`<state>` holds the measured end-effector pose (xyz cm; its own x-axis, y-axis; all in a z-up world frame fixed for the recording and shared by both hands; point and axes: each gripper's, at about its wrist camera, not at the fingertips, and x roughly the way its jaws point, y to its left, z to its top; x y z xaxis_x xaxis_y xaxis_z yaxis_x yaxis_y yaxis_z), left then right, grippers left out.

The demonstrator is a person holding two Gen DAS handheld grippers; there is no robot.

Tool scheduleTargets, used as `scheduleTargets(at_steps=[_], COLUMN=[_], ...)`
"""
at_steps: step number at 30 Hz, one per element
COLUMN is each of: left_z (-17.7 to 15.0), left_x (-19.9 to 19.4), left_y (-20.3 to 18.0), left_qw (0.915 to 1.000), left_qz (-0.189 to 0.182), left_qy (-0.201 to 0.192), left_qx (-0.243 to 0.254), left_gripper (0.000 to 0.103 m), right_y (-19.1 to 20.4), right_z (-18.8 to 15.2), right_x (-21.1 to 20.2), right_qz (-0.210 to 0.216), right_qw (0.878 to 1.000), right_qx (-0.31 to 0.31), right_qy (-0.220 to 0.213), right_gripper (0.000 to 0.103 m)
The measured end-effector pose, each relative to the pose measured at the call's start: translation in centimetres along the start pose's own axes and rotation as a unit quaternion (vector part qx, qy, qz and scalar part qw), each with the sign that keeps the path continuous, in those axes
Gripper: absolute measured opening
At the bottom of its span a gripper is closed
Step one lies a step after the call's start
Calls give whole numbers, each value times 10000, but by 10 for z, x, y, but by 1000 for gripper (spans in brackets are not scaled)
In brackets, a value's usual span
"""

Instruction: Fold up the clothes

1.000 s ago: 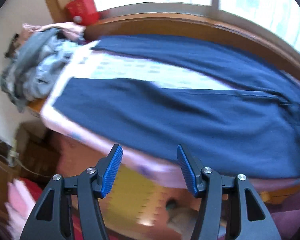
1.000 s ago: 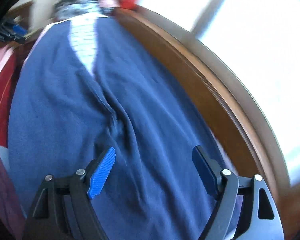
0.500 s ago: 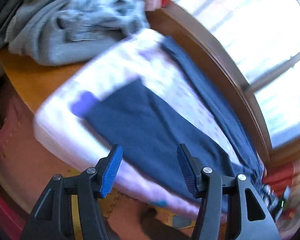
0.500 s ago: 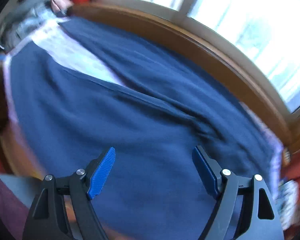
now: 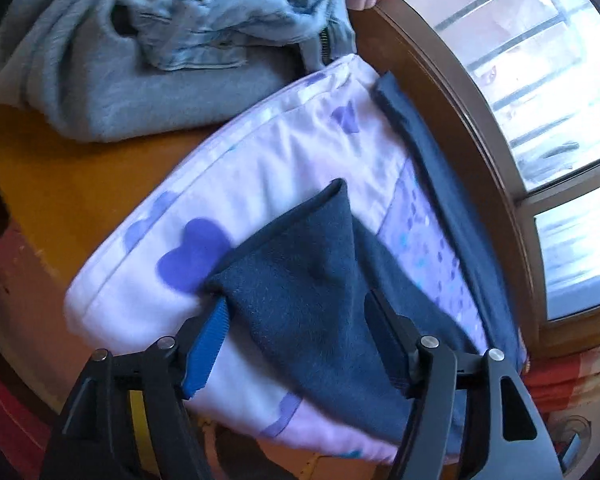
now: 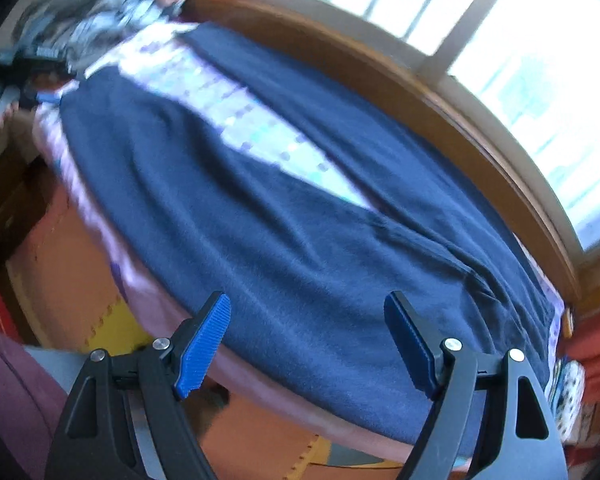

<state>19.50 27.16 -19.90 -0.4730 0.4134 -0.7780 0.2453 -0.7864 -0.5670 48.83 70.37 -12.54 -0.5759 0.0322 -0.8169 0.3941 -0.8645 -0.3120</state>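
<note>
Grasp step, I judge — the left gripper (image 5: 296, 344), jaws opening, straddles a leg cuff of the navy trousers (image 6: 300, 240) spread on the padded table (image 5: 148, 280); the right gripper (image 6: 308, 344) hovers wide, empty; next, pinch and lift.

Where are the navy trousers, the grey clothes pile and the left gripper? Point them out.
navy trousers (image 6: 300, 240): right wrist view, upper leg.
grey clothes pile (image 5: 112, 80): left wrist view, grey sweatshirt.
left gripper (image 5: 300, 344): left wrist view, between the fingertips.
</note>
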Motion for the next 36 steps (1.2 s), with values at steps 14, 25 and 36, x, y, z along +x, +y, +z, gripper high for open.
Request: scheduleTargets(at_steps=[14, 25, 36], left_z=[-6, -12, -14], left_x=[-17, -14, -29], left_y=[41, 22, 23], left_qw=[9944, 9916, 9832], left_qz=[-30, 177, -116], left_qy=[-185, -667, -906], left_qx=[-1042, -1093, -1582], left_gripper=[22, 57, 3], right_y=[-93, -127, -157], right_z=[-83, -89, -125], right_x=[-17, -2, -13], right_qz=[-309, -179, -277], right_qw=[9794, 9767, 9582], right_qx=[1967, 2111, 2829], right_qy=[347, 357, 334], right_gripper=[80, 80, 79])
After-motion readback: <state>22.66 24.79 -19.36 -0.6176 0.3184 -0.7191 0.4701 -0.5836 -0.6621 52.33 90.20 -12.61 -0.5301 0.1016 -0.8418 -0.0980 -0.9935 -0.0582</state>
